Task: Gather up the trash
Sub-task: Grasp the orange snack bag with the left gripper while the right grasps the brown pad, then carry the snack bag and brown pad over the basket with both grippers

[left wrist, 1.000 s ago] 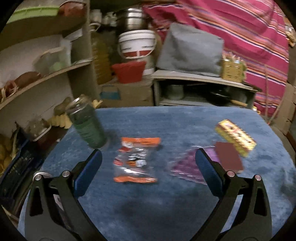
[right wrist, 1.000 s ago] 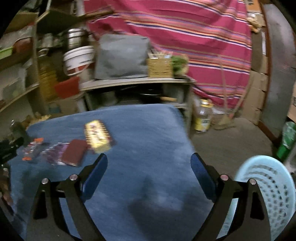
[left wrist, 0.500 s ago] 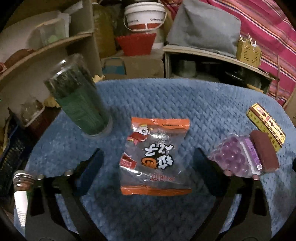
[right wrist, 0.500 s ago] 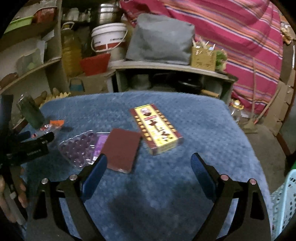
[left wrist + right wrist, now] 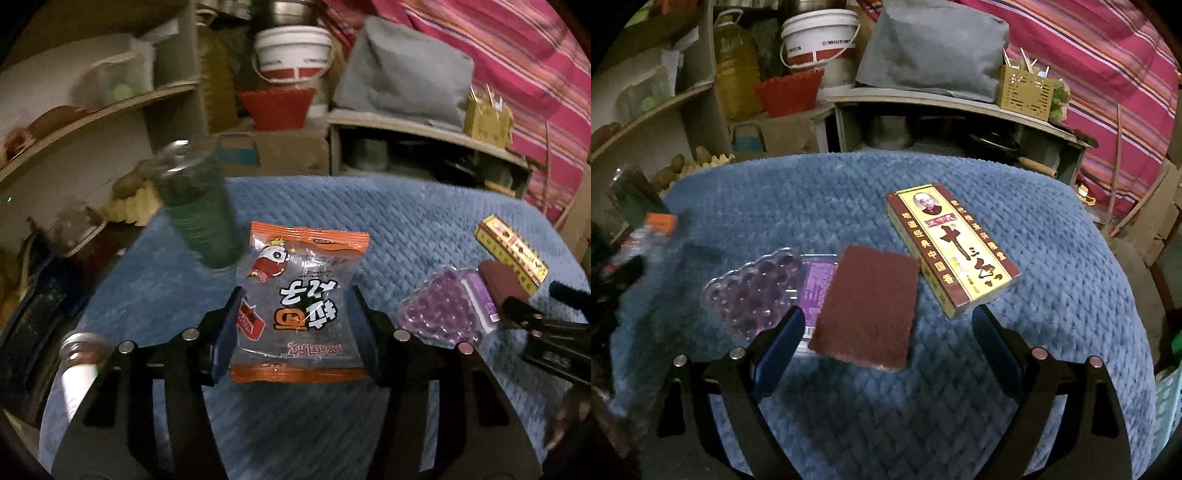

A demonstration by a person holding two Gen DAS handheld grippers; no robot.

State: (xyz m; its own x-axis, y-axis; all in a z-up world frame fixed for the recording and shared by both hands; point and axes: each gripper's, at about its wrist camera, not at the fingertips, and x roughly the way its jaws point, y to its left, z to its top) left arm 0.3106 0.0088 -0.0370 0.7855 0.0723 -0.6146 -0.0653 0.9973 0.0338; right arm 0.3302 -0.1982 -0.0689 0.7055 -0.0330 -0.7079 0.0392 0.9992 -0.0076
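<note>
An orange and clear snack packet (image 5: pixel 301 302) lies on the blue quilted table (image 5: pixel 424 221). My left gripper (image 5: pixel 295 328) has closed in around it, with a finger at each side edge of the packet. My right gripper (image 5: pixel 886 343) is open and empty, its fingers either side of a dark red pad (image 5: pixel 866 306) that lies partly on a purple blister tray (image 5: pixel 757 291). A yellow and maroon incense box (image 5: pixel 951 251) lies just right of the pad. The snack packet also shows blurred at far left in the right wrist view (image 5: pixel 646 236).
A green ribbed cup (image 5: pixel 197 218) stands just behind the packet on the left. A bottle top (image 5: pixel 79 343) shows at the table's left edge. Cluttered shelves, a white bucket (image 5: pixel 818 37) and a red basket stand behind the table. A pale blue basket (image 5: pixel 1167 398) sits right of the table.
My left gripper has moved forward and closed in from wide open onto the snack packet. My right gripper has swung left and forward from the table's right side over the red pad.
</note>
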